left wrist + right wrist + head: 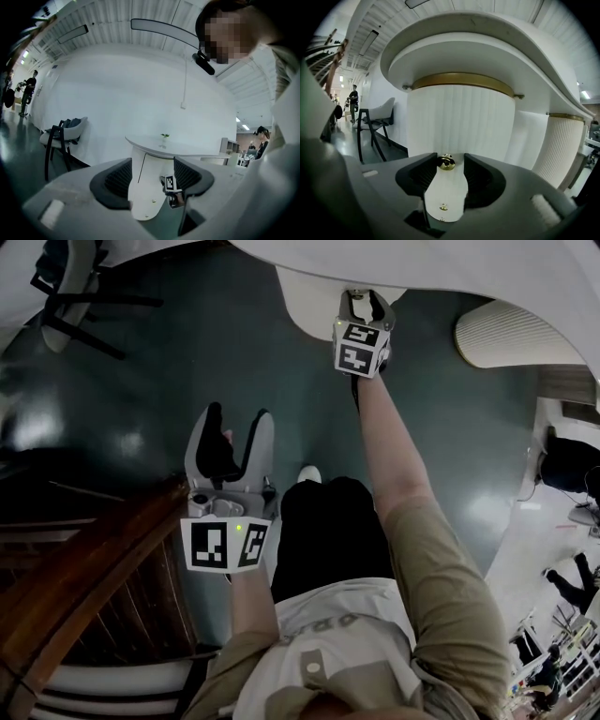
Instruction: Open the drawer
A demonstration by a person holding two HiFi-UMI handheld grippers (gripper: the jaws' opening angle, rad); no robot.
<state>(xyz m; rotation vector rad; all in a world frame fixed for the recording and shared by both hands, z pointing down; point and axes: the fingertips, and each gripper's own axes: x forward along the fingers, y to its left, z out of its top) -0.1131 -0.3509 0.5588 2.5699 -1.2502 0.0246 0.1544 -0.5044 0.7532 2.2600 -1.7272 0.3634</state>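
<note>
Recorded right gripper [450, 162] at ribbed white drawer front [459, 117], beneath curved counter [487, 42]; claw spread, brass knob [446, 162] between its tips, no pad seen pressing it. Recorded left gripper [234, 423] low over dark floor [141, 409], near wooden rail [94, 559]; claw spread, nothing between.

The right gripper [450, 158] points at a curved, ribbed white cabinet front [461, 117], which sits under a gold band [464, 79] and an overhanging white bench top [497, 37]. Its jaws stand apart, with a small gold knob [446, 162] between their tips, unclamped. A chair [377, 119] stands at left, with a person [353, 101] far behind it.
</note>
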